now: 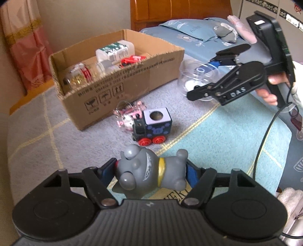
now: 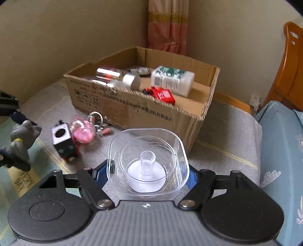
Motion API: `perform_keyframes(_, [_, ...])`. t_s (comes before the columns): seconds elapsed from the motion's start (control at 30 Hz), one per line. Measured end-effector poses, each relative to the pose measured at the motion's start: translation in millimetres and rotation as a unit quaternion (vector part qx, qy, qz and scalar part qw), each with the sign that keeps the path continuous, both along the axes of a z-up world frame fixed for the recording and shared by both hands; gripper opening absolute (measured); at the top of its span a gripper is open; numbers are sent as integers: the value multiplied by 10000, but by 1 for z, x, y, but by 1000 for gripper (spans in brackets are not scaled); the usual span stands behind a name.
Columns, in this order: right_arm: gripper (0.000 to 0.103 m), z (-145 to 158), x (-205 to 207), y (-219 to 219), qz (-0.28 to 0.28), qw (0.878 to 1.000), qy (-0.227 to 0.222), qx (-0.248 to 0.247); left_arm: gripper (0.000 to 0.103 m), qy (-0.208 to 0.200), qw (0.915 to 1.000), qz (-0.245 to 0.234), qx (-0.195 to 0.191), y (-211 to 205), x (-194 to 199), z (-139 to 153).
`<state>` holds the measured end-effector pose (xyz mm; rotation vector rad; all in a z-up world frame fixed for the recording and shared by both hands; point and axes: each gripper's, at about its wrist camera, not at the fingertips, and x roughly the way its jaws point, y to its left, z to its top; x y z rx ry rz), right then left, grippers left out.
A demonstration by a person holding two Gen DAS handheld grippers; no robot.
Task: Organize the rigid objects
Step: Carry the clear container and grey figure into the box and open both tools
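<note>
A grey toy dog with a yellow collar [image 1: 151,170] lies sideways between the pads of my left gripper [image 1: 151,171], which is shut on it just above the bed cover. My right gripper [image 2: 147,170] is shut on a clear plastic container [image 2: 147,160] with a white disc inside; from the left wrist this container [image 1: 197,75] and the right gripper [image 1: 217,75] appear at the right, held by a hand [image 1: 270,90]. The cardboard box [image 1: 121,89] sits ahead, holding jars, a white bottle [image 2: 172,79] and a red toy [image 2: 162,94].
On the grey and teal bed cover [image 1: 227,132] in front of the box [image 2: 142,109] lie a small toy train with red wheels [image 1: 151,126] and a pink keyring charm [image 2: 83,132]. A wooden headboard [image 1: 180,11] and blue pillow [image 1: 191,30] stand behind. A cable [image 1: 263,143] hangs at the right.
</note>
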<state>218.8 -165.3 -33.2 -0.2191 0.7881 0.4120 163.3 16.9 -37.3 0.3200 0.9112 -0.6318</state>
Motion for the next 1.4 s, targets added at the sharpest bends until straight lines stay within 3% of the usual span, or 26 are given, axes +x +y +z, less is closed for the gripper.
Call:
perform_keyframes(0.33, [81, 53, -1, 0, 154, 9989, -409, 185, 73, -238, 9992, 309, 2, 2, 27, 43])
perform_keyframes(0.73, [81, 74, 50, 5, -87, 9973, -613, 395, 73, -644, 9927, 1004, -185, -20, 131, 86])
perform_keyframes(1.1, [81, 66, 77, 1, -363, 9974, -429, 459, 74, -644, 9795, 1881, -334, -30, 203, 70])
perform_keyframes(1.17, [81, 66, 79, 0, -398, 9973, -414, 457, 77, -811, 9729, 2124, -419, -27, 204, 66])
perform_keyframes(1.23, [81, 64, 81, 0, -408, 9973, -396, 471, 93, -999, 9676, 2282, -409, -26, 201, 65])
perform_keyframes(1.27, [81, 64, 82, 0, -405, 9973, -392, 462, 94, -1039, 9660, 2335, -398, -25, 199, 66])
perform_keyframes(1.4, [81, 63, 84, 1, -382, 9976, -369, 436, 95, -933, 9711, 2175, -312, -23, 189, 68])
